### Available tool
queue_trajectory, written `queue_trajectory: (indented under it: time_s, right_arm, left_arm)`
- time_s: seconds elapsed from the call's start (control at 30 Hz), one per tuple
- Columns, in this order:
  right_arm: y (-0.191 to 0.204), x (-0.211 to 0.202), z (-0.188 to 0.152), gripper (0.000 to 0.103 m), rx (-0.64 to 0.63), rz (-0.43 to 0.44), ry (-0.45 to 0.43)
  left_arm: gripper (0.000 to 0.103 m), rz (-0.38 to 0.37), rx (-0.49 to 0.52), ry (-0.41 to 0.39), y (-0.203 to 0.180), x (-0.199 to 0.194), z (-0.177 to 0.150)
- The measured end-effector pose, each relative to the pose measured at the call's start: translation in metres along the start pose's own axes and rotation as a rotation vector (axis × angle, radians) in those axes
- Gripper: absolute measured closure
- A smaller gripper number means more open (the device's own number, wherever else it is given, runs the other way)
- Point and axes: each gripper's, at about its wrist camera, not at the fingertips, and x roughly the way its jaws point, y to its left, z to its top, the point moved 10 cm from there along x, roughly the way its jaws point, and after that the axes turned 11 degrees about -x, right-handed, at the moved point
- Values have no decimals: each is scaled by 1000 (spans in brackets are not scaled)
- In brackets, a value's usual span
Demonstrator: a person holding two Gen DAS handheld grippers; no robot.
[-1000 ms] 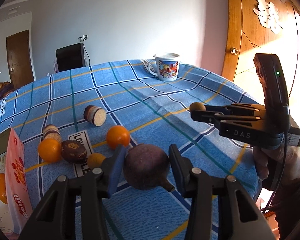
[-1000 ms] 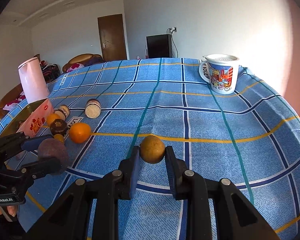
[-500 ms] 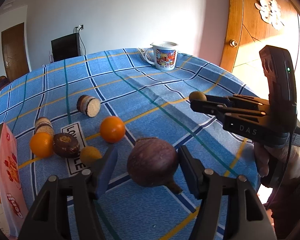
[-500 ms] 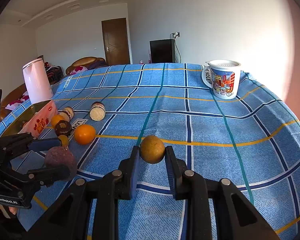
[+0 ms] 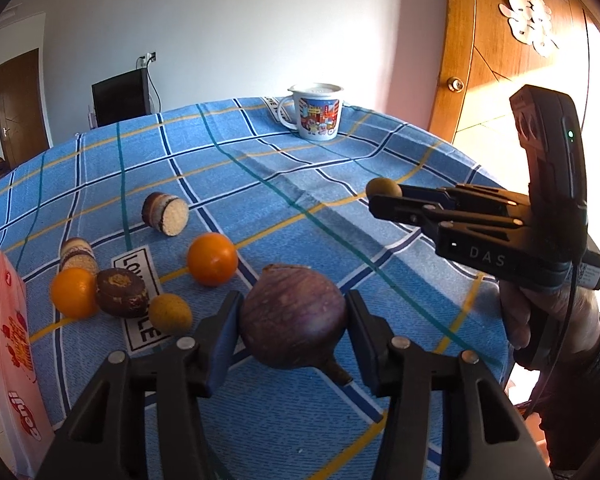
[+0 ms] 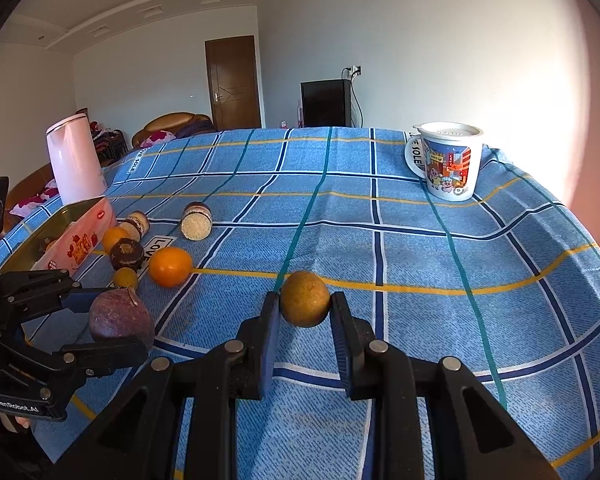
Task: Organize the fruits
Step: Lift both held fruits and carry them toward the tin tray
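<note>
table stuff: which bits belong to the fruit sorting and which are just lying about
Part of the job: purple fruit in left gripper; yellow-brown fruit in right gripper; two oranges; small yellow fruit; pink tin.

Lying about: mug, pink kettle, round cakes.

Two oranges (image 5: 212, 259) (image 5: 73, 292) lie on the table (image 5: 340, 184), with one small yellow-brown fruit (image 5: 170, 314) and one dark brown fruit (image 5: 122, 292) beside them. Two cut, brown-skinned pieces with pale faces (image 5: 166, 214) (image 5: 77, 253) lie farther back, one purple fruit (image 5: 294, 322) is held in tongs, and a second small yellow-brown fruit (image 6: 305, 299) is held in the other tongs. There is one printed mug (image 5: 315, 111), one pink kettle (image 6: 75, 160) and one open tin box (image 6: 60, 236).
</note>
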Motion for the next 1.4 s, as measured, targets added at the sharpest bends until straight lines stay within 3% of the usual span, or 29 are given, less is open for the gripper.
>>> queue_trajectory:
  time_s: [0.33, 0.67, 1.27, 1.4]
  right_arm:
    - [5, -14, 8, 76, -33, -12, -92]
    - [15, -30, 13, 76, -96, -22, -184]
    - [19, -46, 18, 76, -126, -43, -275]
    - [24, -44, 18, 76, -151, -60, -257]
  left_arm:
    - [50, 38, 8, -130, 4, -19, 11]
    - [50, 39, -38, -189, 14, -28, 19]
    - [50, 60, -70, -282, 22, -46, 26]
    - [50, 75, -79, -290, 30, -51, 27]
